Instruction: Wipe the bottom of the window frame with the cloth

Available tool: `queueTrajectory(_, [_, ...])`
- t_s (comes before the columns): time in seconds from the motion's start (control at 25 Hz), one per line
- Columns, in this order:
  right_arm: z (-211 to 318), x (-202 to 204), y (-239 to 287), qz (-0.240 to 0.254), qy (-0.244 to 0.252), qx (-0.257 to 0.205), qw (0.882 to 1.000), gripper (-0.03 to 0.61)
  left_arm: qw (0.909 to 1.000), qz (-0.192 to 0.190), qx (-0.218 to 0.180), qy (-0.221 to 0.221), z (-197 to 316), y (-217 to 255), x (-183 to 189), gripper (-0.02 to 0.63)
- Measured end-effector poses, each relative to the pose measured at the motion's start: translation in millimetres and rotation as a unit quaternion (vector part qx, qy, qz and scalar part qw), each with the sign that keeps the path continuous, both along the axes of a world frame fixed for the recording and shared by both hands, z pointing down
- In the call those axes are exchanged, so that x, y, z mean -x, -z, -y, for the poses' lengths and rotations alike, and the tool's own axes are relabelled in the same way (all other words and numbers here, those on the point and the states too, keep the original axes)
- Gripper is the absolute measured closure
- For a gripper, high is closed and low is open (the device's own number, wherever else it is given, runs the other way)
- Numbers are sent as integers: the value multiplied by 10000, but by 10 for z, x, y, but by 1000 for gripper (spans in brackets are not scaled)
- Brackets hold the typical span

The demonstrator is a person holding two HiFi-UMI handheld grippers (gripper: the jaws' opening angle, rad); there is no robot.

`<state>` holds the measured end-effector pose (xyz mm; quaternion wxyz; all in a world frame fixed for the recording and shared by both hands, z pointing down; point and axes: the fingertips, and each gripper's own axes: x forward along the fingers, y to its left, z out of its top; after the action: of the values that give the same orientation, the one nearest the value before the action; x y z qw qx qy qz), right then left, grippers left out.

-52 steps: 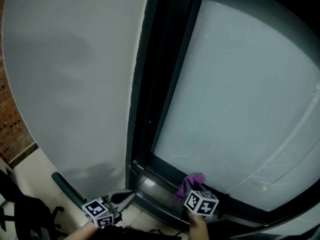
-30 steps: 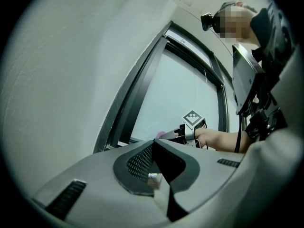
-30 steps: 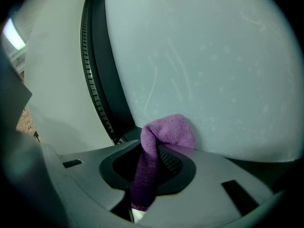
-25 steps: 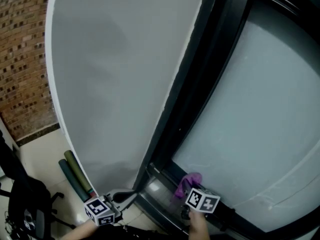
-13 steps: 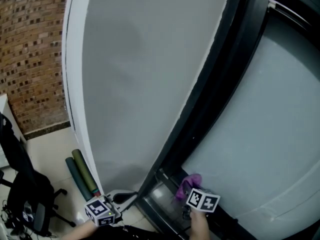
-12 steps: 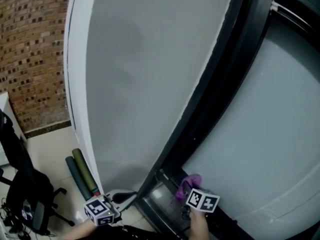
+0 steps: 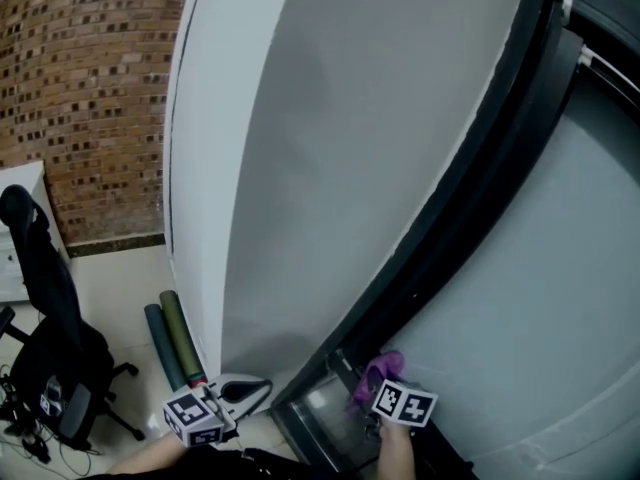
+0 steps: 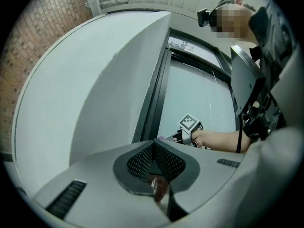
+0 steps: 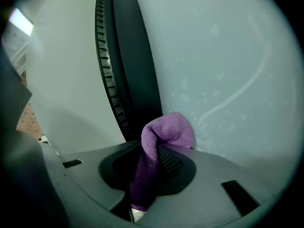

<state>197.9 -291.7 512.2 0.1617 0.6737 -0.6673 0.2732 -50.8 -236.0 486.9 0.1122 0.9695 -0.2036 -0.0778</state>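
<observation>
A purple cloth [image 7: 377, 373] [image 9: 164, 137] is pinched in my right gripper [image 7: 378, 386] [image 9: 151, 148], which is shut on it. The cloth's bunched tip sticks out past the jaws, close to the frosted window glass [image 9: 213, 70] and beside the dark window frame [image 7: 440, 238] [image 9: 128, 80]. The frame's bottom rail [image 7: 320, 408] lies just below the cloth in the head view. My left gripper [image 7: 262, 386] [image 8: 154, 153] is shut with nothing in it and hangs left of the frame's corner, in front of the grey wall panel [image 7: 330, 168].
Two rolled mats [image 7: 172, 338] lie on the floor by the wall panel. A black office chair [image 7: 50, 348] stands at the left before a brick wall [image 7: 90, 88]. A person's arm [image 8: 218, 139] and my right gripper's marker cube [image 8: 189, 123] appear in the left gripper view.
The head view has swung left, so more brick wall, floor and the chair appear. Both grippers and the cloth stay at about the same spot by the frame's bottom corner.
</observation>
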Motion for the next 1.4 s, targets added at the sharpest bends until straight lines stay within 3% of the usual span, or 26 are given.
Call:
queueTrajectory(0.4, [155,136,-11,24,196,115,9997,494,9998,-48,36,199,-16,-4,234,611])
queueTrajectory(0.64, [31,271,-50,3,259,79,9996,494,10000,-85,49,18,-85,-12,257,611])
queueTrajectory(0.8, [-50,373,-98,243,350,10,9991,494,9998,-132,104,-134,-79,7,203,611])
queueTrajectory(1.04, [-274,617,-199,558,651,-182,9961,494,9996,112,103,-252,-65,-228,146,611])
queueTrajectory(1.2, [-513,784,-123,856,955,-598,9899,494,9986,59,99,-521,-128,-192,8,611])
queueTrajectory(1.4, [-877,750,251,802,1094,-1641,9771,494,9950,71,45,-994,-223,-86,-248,611])
